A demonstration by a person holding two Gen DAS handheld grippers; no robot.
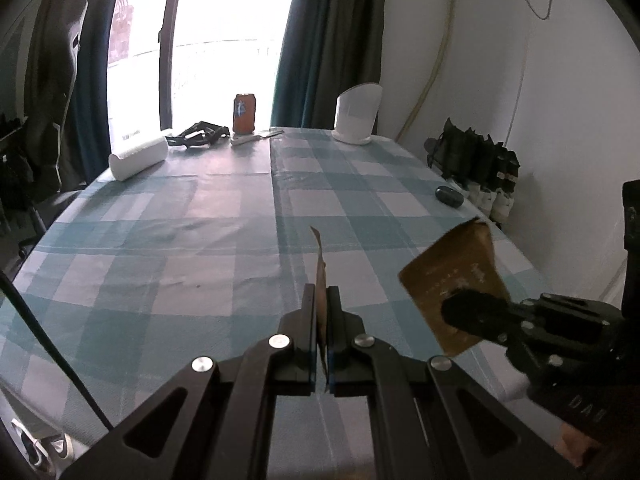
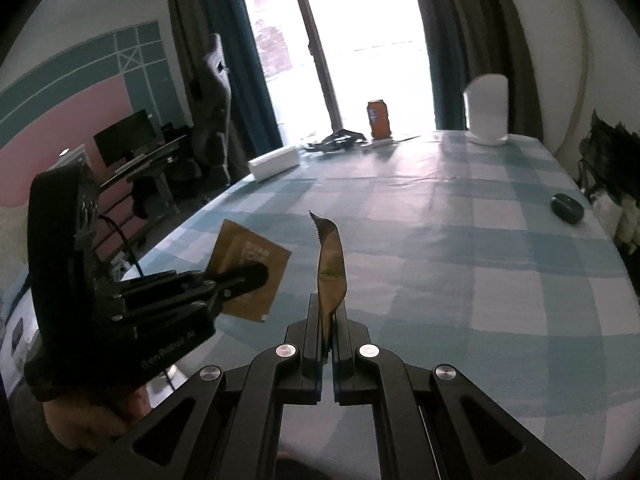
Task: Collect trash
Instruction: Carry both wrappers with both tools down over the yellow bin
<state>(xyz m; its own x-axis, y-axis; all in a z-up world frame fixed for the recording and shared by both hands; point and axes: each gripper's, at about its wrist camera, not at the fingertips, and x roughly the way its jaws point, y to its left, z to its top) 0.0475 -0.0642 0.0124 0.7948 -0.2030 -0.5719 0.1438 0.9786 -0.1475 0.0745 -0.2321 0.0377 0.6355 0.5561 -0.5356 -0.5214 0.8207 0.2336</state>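
Both black two-finger grippers are clamped on trash above the near end of the teal-and-white checked tablecloth. The left gripper pinches a thin brown foil sachet edge-on, long axis running up and away from the jaws. Just right of it, the right gripper is closed on a second, crumpled brown wrapper, likewise upright. Both point forward and downward, side by side. No bin shows. At the far edge stand an orange drink can and a white container, both well apart from the grippers.
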